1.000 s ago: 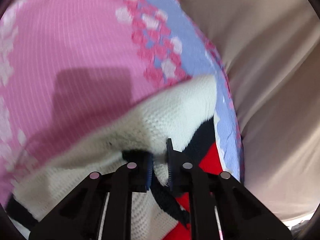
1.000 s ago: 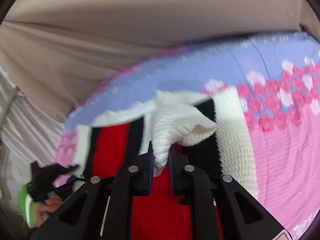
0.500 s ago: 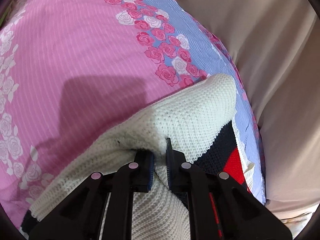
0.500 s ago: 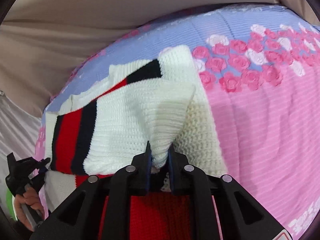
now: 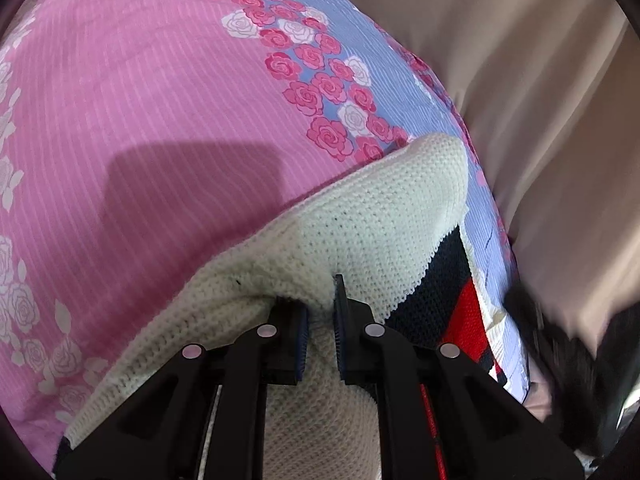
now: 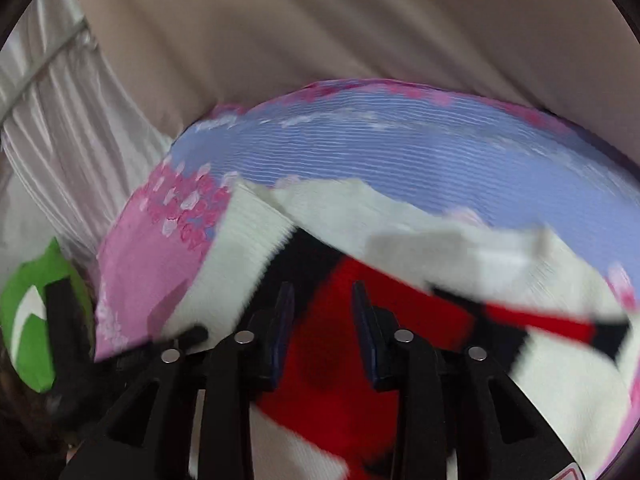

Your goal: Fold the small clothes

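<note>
A small knitted sweater [image 5: 360, 216], cream with black and red stripes, lies on a pink and blue rose-print bedsheet [image 5: 140, 92]. My left gripper [image 5: 320, 320] is shut on a fold of its cream knit, low over the sheet. In the right wrist view the sweater [image 6: 344, 344] lies spread under my right gripper [image 6: 320, 320], which is open and empty just above the red stripe. That view is motion-blurred.
A beige fabric backdrop [image 5: 520, 80] rises beyond the bed's far edge and also shows in the right wrist view [image 6: 320, 32]. A pale curtain [image 6: 52, 128] hangs at left. A hand in a green sleeve [image 6: 28, 312] holds the other gripper at left.
My right gripper has let go of the cream fold and opened, swinging over the red stripe. My left gripper keeps its hold and has barely moved in the last half second.
</note>
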A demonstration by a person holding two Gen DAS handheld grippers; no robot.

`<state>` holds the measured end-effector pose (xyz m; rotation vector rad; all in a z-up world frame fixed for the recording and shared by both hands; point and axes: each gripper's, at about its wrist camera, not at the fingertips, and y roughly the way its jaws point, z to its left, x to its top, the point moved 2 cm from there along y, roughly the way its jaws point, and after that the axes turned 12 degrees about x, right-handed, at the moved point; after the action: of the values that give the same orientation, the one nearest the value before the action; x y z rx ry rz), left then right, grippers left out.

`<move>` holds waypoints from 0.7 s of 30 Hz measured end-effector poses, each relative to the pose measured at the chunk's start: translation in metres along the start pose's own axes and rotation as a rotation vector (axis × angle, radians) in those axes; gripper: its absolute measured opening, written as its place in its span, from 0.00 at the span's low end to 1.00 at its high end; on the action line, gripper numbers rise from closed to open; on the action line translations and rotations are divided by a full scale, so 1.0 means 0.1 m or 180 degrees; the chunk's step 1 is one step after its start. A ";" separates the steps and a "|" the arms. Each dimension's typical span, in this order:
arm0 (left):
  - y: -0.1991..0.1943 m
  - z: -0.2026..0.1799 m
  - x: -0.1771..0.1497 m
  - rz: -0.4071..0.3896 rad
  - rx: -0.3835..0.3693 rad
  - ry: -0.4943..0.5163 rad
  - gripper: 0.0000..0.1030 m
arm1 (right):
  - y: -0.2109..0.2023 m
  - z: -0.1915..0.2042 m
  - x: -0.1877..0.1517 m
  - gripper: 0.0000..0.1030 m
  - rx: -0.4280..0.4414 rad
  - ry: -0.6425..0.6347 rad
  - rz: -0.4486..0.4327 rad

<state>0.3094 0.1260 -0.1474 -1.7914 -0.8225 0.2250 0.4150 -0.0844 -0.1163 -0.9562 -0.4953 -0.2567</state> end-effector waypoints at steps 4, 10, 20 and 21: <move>0.01 -0.01 0.00 -0.0007 -0.0007 0.0103 0.11 | 0.64 0.24 0.31 0.51 0.0112 -0.0190 0.0124; 0.03 -0.03 0.02 0.0000 -0.0030 0.0185 0.11 | 0.95 0.21 0.46 0.04 -0.0169 -0.0354 0.0180; -0.01 -0.01 0.04 0.0137 -0.0094 0.0258 0.18 | 0.36 0.22 0.48 0.10 0.0106 0.0085 -0.0304; -0.05 0.00 0.04 0.0135 -0.0102 0.0322 0.21 | 0.12 0.21 0.34 0.19 0.0094 0.0111 -0.0421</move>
<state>0.3098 0.1294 -0.1421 -1.8361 -0.7206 0.1483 0.4438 -0.0605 -0.0975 -0.8902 -0.5298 -0.3835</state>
